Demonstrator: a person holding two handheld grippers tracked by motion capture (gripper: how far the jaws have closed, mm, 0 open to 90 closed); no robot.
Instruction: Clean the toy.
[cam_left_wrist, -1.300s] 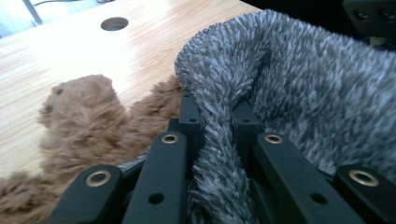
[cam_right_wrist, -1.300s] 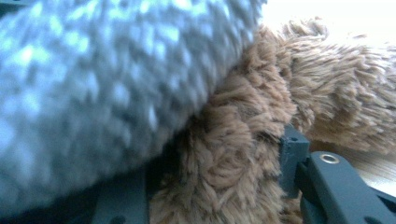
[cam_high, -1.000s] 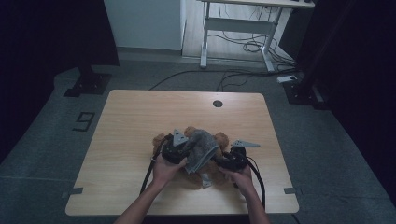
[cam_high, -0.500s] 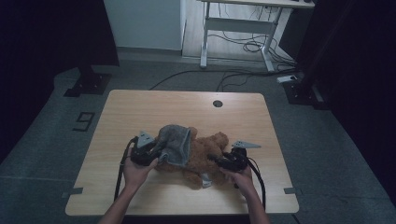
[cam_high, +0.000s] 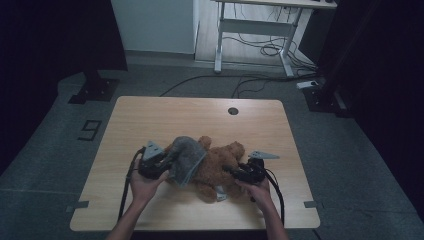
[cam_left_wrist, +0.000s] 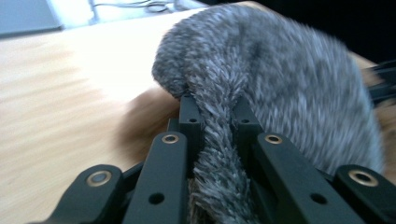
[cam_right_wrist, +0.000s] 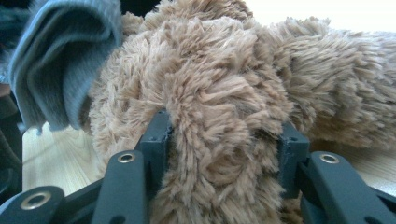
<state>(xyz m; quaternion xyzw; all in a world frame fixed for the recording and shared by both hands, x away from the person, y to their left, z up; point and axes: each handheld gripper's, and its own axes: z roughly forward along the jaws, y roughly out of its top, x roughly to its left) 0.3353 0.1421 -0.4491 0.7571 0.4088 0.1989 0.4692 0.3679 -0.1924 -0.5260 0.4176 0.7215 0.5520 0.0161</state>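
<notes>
On the desk (cam_high: 150, 120), toward its near edge, a brown bear (cam_high: 220, 167) is laid on its side. A grey garment (cam_high: 186, 159) is draped over the bear's left part, and a fold of it is pinched between the narrowed jaws of the left claw (cam_left_wrist: 215, 109). A thick limb of the bear is clamped by the right claw (cam_right_wrist: 224, 128), whose jaws are held fairly wide by the plush.
</notes>
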